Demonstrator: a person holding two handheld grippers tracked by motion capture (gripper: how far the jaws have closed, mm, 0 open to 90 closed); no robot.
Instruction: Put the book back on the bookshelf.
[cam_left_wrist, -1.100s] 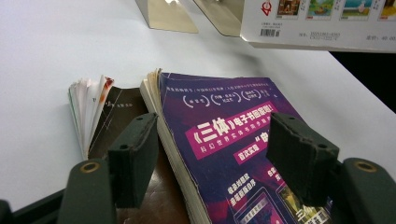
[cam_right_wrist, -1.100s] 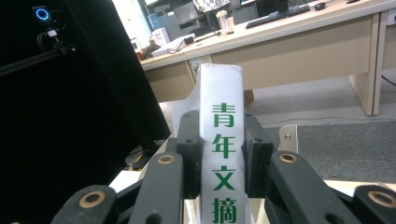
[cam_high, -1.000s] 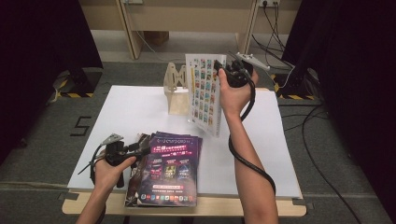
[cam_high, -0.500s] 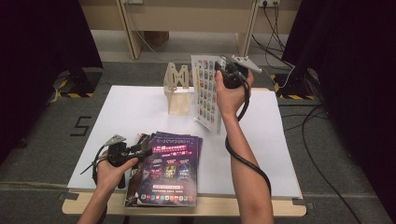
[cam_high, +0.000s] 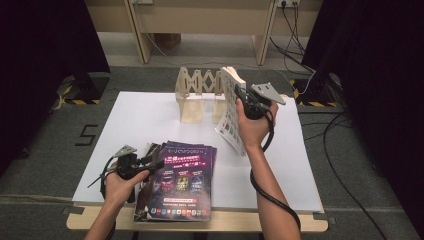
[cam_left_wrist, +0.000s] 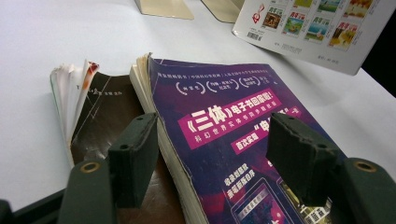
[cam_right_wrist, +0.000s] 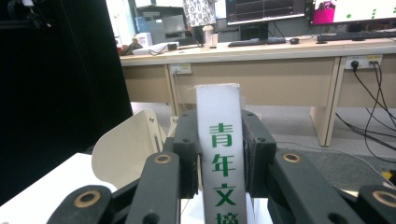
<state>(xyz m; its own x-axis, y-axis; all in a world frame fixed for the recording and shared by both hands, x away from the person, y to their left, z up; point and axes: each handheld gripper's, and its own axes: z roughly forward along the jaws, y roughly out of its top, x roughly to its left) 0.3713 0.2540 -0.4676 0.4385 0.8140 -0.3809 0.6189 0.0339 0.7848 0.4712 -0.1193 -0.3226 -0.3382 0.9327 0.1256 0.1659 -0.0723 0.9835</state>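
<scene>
1. Right gripper (cam_high: 243, 98): held up over the far middle of the white worktop (cam_high: 145, 120). Its jaws pinch the spine of a thick white paperback with green characters (cam_right_wrist: 219, 163); in the right gripper view both pads press flat against the sides of the spine. Earlier frames being given, the jaws have just eased slightly wider, with the book between them and gripped.
2. White paperback, high view (cam_high: 230, 112): it hangs tilted, spine uppermost, with its lower corner close above the worktop. Its back cover, printed with rows of small coloured pictures, faces the worktop's left edge. The left gripper view shows that cover at the upper right (cam_left_wrist: 317, 28).
3. Pale wooden expanding book rack with a zigzag lattice (cam_high: 197, 95): it stands near the far edge, middle. The held book's top is just beside the rack's right end panel (cam_right_wrist: 126, 149).
4. Left gripper (cam_high: 157, 164): low over the near-left part of the worktop, level, pointing toward the right edge. Its jaws are spread and grip nothing; one pad (cam_left_wrist: 133, 156) lies beside the left page edge of the top book, the other above its cover.
5. Purple-covered paperback with magenta banners (cam_high: 182, 182): it lies flat at the near edge, left of centre, overhanging slightly.
6. Dark brown worn paperback (cam_left_wrist: 100, 112): it lies beneath the purple one, protruding toward the left edge.
</scene>
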